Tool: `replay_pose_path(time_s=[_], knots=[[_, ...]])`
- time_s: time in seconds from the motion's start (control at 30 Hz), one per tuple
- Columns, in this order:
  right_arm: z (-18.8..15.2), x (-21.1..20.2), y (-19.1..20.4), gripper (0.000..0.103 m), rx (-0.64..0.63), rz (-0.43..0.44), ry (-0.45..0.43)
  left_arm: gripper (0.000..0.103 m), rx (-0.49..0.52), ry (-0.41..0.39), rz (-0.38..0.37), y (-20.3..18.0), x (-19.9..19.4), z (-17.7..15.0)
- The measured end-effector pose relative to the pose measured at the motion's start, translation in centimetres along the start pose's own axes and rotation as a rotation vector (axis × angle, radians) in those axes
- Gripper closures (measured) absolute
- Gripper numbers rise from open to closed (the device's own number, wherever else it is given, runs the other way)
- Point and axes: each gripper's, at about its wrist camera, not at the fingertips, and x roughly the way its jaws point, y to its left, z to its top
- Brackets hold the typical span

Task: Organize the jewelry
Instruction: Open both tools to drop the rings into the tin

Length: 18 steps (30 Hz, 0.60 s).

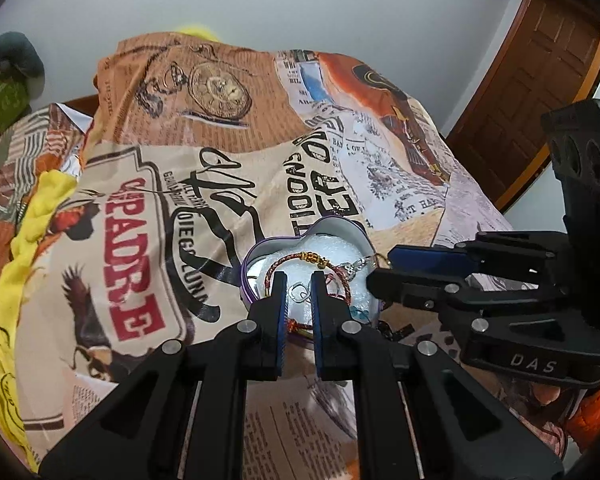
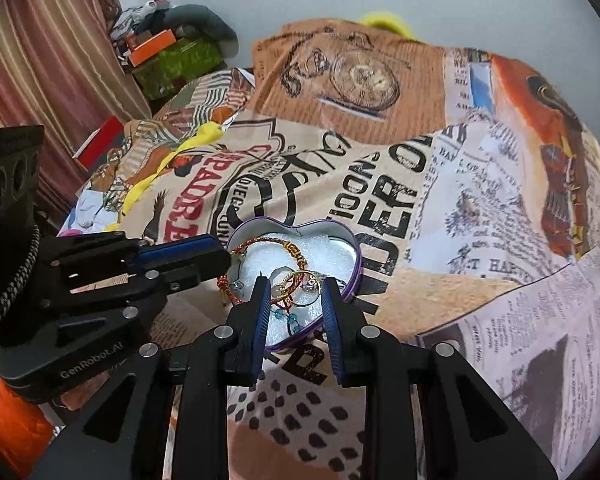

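Observation:
A purple heart-shaped tin (image 1: 328, 222) (image 2: 324, 226) with white foam lining lies on the printed cloth. It holds a red-and-gold braided bracelet (image 1: 300, 258) (image 2: 260, 242), a silver ring (image 1: 299, 292), a gold ring (image 2: 305, 303) and blue beads (image 2: 286, 316). My left gripper (image 1: 298, 278) hangs over the tin's left side, shut to a narrow slit with nothing pinched. It shows side-on in the right wrist view as the left gripper (image 2: 224, 258). My right gripper (image 2: 296, 284) (image 1: 376, 276) hovers over the tin's near right part, open a little, the gold ring lying free below its tips.
The newspaper-print cloth (image 2: 480, 208) covers the whole surface and hangs over raised folds at the back. A yellow cloth (image 1: 28, 240) lies along the left. Boxes and clutter (image 2: 160, 52) stand by a striped curtain (image 2: 40, 60); a wooden door (image 1: 540, 92) is at the right.

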Motion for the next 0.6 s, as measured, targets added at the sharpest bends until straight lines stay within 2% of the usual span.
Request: replay_pose_path(time_s=[0.4, 0.6], knots=[[-0.2, 2.2, -0.2, 0.079, 0.011, 0.01, 0.052, 0.094, 0.023, -0.002, 0.019, 0.0, 0.8, -0.2], [0.1, 1.4, -0.4, 0.079, 0.013, -0.013, 0.047, 0.093, 0.024, -0.021, 0.035, -0.2, -0.9, -0.2]])
